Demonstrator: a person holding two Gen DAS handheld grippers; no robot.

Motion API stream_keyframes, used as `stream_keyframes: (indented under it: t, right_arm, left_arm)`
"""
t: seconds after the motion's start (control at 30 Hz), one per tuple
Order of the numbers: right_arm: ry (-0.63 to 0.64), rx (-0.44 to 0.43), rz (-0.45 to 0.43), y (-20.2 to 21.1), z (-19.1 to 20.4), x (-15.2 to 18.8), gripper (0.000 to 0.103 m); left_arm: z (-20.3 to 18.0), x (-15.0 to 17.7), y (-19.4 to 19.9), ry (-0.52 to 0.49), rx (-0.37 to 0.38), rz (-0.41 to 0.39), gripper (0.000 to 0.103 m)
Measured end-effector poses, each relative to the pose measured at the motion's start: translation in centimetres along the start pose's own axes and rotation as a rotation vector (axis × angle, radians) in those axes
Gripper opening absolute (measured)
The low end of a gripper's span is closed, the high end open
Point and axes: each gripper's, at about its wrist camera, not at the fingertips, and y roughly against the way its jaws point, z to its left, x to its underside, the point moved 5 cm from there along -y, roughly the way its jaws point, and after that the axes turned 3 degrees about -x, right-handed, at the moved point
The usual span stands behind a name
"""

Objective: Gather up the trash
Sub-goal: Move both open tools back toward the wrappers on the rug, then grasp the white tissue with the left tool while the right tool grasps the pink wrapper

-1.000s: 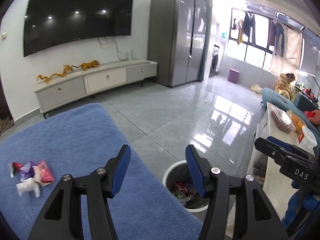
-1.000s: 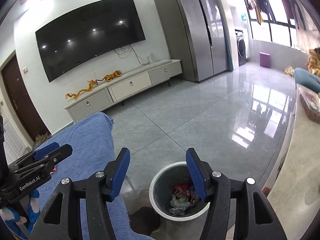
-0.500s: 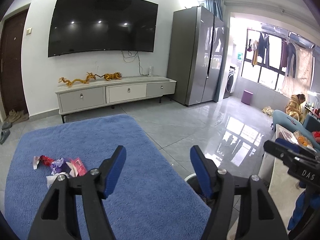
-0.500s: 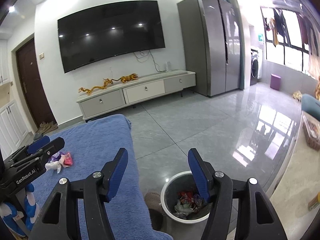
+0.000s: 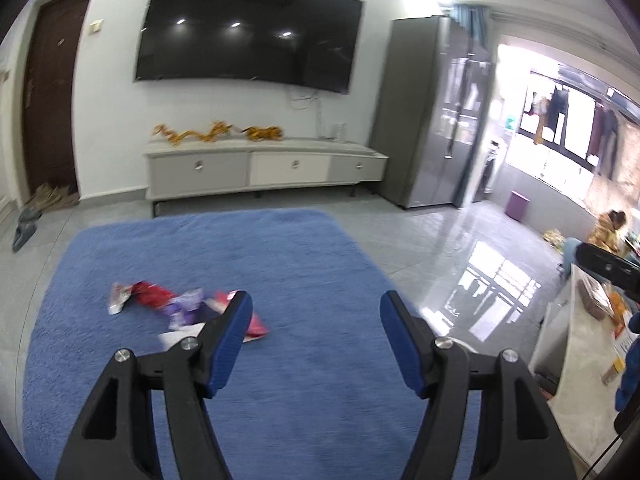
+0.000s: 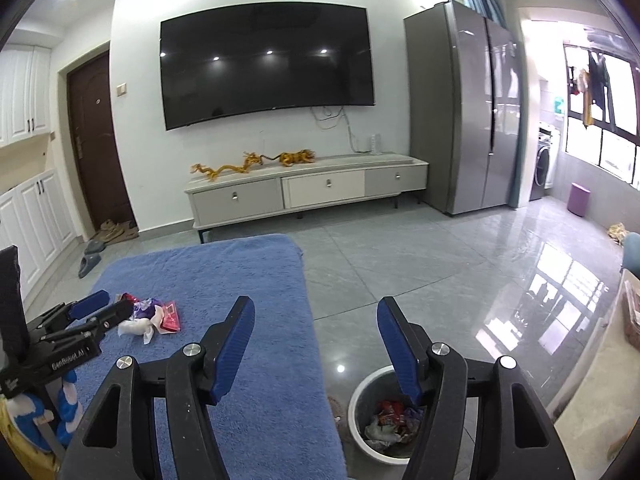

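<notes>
Trash wrappers, a small heap of crumpled red, purple and white foil and paper (image 5: 184, 308), lie uncollected on the blue pile rug (image 5: 280, 248). Nearest, the left claw (image 5: 316, 340) and right claw (image 6: 316, 344) are both spread and empty. Beside the rug, the round white bin (image 6: 362, 400) already holds several wrappers, so collection appears partly done. Compared with a second ago, both views have lifted from the bin toward the heap and the wall-mounted black television (image 6: 266, 64).

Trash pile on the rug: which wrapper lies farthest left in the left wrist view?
The silver-ended wrapper, at the pile's left end beside the red wrapper; the purple wrapper and pink wrapper lie further right.
</notes>
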Motion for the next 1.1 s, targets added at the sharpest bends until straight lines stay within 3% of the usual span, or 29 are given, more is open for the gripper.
stream_keyframes:
  t: [0.2, 0.43, 0.77, 0.97, 1.1]
  right_arm:
    - [0.038, -0.056, 0.066, -4.8, 2.1, -0.2, 0.061]
    - [0.094, -0.161, 0.160, -10.7, 6.1, 0.9, 0.061]
    - [0.141, -0.305, 0.295, -19.1, 11.1, 2.9, 0.061]
    - [0.157, -0.436, 0.354, -22.7, 15.4, 3.9, 0.061]
    - [0.132, -0.515, 0.397, -24.4, 17.6, 4.4, 0.061]
  left_arm:
    - [7.3, 1.2, -2.8, 0.125, -0.082, 0.070, 0.065]
    - [12.6, 3.1, -7.3, 0.223, -0.131, 0.174, 0.065]
    - [12.7, 5.8, -13.0, 0.250, -0.073, 0.289, 0.065]
    - [12.2, 6.1, -13.1, 0.216, -0.081, 0.281, 0.063]
    - [12.0, 6.3, -12.8, 0.208, -0.064, 0.281, 0.044]
